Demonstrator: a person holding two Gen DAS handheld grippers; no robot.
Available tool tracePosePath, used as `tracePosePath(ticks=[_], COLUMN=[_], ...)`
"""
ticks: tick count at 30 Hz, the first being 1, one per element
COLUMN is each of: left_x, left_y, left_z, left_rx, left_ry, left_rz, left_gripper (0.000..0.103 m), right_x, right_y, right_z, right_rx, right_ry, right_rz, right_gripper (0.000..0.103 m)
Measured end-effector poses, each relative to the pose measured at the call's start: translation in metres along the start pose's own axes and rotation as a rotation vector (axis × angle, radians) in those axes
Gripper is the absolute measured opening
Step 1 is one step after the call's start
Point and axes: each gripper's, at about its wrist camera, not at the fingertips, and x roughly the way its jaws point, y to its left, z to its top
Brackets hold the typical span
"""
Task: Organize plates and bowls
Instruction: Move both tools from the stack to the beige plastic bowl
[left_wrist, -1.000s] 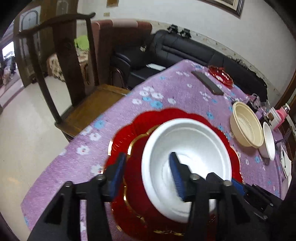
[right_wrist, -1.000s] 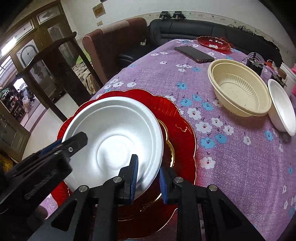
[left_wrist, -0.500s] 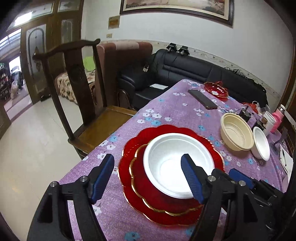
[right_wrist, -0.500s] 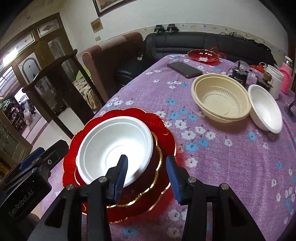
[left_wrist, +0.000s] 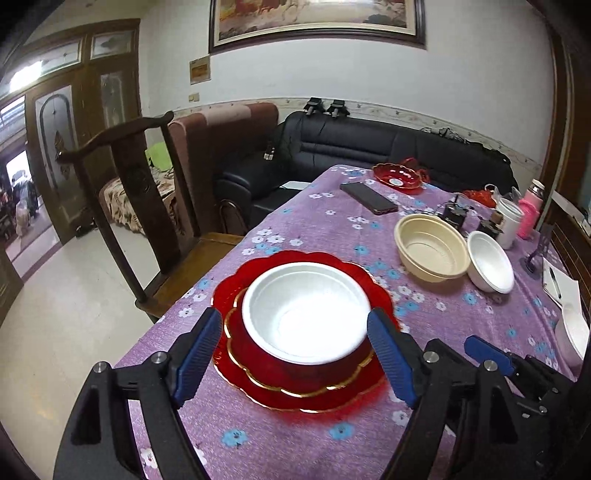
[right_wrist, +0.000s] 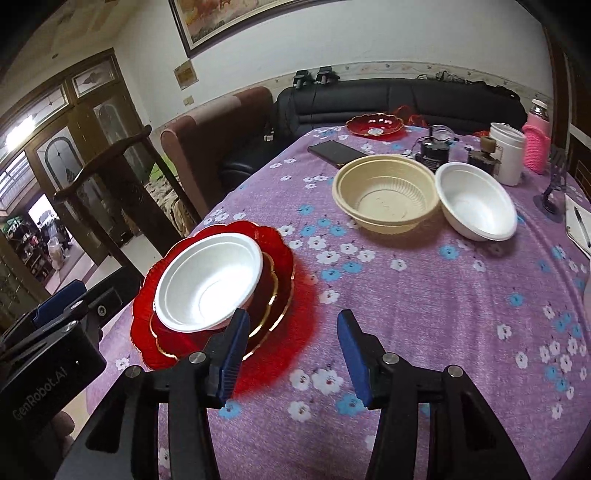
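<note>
While both tools point downward over the near end of the table (left_wrist: 303, 221), neither holds anything. The left gripper (left_wrist: 301, 347) has just been opening; its blue pads (left_wrist: 197, 350) stand wide, clear of the stack seen past them, with nothing pressed between. The right gripper (right_wrist: 291, 354) has also just been opening, its jaws parted over bare purple cloth, just right of the stack. In the right wrist view the left tool's black body sits low at the left edge.

The stack rests at the table's near left: a white foam bowl (left_wrist: 306, 314) sits upright in a smaller gold-rimmed red dish (left_wrist: 258, 358), which lies on a large scalloped red plate (left_wrist: 273, 262). Farther and to the right, a beige plastic bowl (right_wrist: 386, 192) and a second white bowl (right_wrist: 476, 201) stand side by side, rims touching or nearly so. Beyond them lie a dark phone (right_wrist: 334, 152) and a small red dish (right_wrist: 375, 125) at the far end. At the far right are a white cup (right_wrist: 508, 153), a pink-sleeved bottle (right_wrist: 535, 140), some small dark gadgets and a notepad with a pen (right_wrist: 580, 225).

A dark wooden chair (left_wrist: 136, 192) stands just beside the table's left edge, a black sofa (left_wrist: 369, 147) against the far wall.
</note>
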Motion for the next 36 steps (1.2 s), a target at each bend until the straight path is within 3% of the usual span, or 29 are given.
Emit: tracePosePath(ticks=[11, 23, 28, 30, 36], left_x=[-0.029, -0.029, -0.022, -0.017, 0.013], left_y=[-0.039, -0.057, -0.049, -0.043, -0.027], left_z=[-0.004, 0.003, 0.026, 0.039, 0.073], left_rx=[0.106, 0.167, 0.173, 0.161, 0.104], left_ry=[-0.045, -0.054, -0.043, -0.039, 0.004], left_rz=[-0.029, -0.028, -0.057, -0.071, -0.094], left_gripper=[0.082, 0.083, 0.083, 0.083, 0.086], right_x=[-0.034, -0.051, -0.062, -0.064, -0.050], right_y=[-0.048, -0.104, -0.125, -0.137, -0.195], right_z=[-0.006, 0.007, 0.029, 0.039, 0.057], right_rx=[0.061, 0.147, 0.162, 0.185, 0.377], right_ry=[-0.053, -0.081, -0.119, -0.130, -0.110], right_rz=[-0.056, -0.131, -0.190, -0.210, -0.196], right_gripper=[0.058, 0.058, 0.059, 0.066, 0.066])
